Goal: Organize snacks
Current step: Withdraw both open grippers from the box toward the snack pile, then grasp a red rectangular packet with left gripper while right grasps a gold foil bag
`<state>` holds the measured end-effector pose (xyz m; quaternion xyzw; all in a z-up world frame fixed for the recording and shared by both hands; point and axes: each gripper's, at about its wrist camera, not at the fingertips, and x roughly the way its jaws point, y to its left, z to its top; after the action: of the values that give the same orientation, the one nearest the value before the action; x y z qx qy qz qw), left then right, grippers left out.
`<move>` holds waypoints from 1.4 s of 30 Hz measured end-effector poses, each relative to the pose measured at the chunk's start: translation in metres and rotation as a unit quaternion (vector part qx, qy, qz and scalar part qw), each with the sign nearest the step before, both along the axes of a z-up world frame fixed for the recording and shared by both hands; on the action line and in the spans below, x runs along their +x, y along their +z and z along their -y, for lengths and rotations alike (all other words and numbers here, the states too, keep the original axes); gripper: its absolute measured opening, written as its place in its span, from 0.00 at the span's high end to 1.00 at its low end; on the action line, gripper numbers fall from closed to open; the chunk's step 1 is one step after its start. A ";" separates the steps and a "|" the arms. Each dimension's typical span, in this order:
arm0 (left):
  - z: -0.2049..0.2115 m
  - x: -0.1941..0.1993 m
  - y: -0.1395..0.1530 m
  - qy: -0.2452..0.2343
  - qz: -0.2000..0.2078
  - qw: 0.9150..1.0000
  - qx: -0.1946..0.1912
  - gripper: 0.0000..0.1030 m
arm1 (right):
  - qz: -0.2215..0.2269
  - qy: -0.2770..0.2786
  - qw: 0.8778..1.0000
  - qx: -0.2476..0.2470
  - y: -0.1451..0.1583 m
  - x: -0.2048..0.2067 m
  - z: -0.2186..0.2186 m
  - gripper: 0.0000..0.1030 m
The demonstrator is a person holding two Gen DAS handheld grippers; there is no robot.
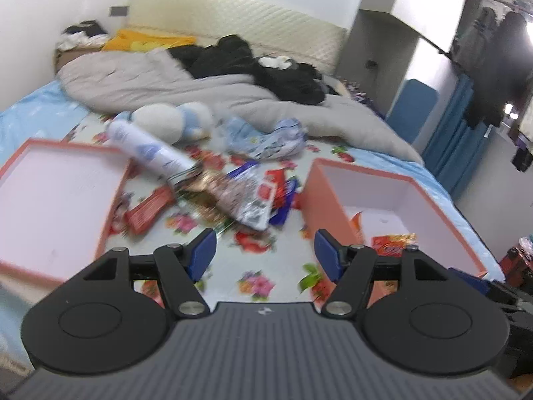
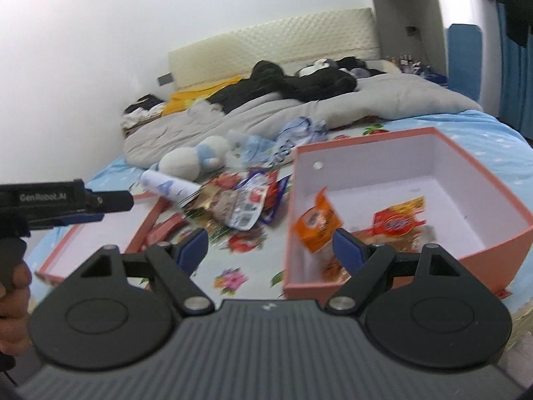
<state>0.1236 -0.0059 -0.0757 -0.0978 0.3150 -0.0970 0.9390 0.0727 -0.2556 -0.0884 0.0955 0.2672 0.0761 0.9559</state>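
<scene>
Lying heaped on the floral bedsheet (image 1: 260, 266), the snack packets (image 1: 240, 196) sit between my pink box (image 2: 466, 250), which holds an orange pouch (image 2: 316, 223), and its lid (image 1: 50, 200). My left claw (image 1: 265, 253) and right claw (image 2: 271, 250) gape, empty.

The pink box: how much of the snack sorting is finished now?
Done: the pink box already holds an orange packet and a red packet. In hand: nothing; the left hand-held gripper and right hand-held gripper are open. Left: the snack pile on the bed.
</scene>
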 end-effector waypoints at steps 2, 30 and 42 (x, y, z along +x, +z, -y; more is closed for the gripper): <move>-0.010 -0.006 -0.009 0.011 -0.010 1.000 0.001 0.32 | 0.000 0.014 1.000 -0.008 -0.003 -0.003 -0.010 0.19; -0.071 0.151 -0.085 0.018 -0.084 0.990 0.112 0.32 | -0.049 0.124 0.974 -0.180 -0.071 0.150 -0.118 0.57; -0.079 0.240 -0.141 -0.013 -0.111 0.982 0.150 0.32 | -0.059 0.145 0.950 -0.271 -0.127 0.216 -0.148 0.58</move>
<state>0.3639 0.0729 -0.2171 0.0380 0.4293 -0.0492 0.9010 0.2890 -0.1071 -0.2153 -0.2025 0.3443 0.1331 0.9070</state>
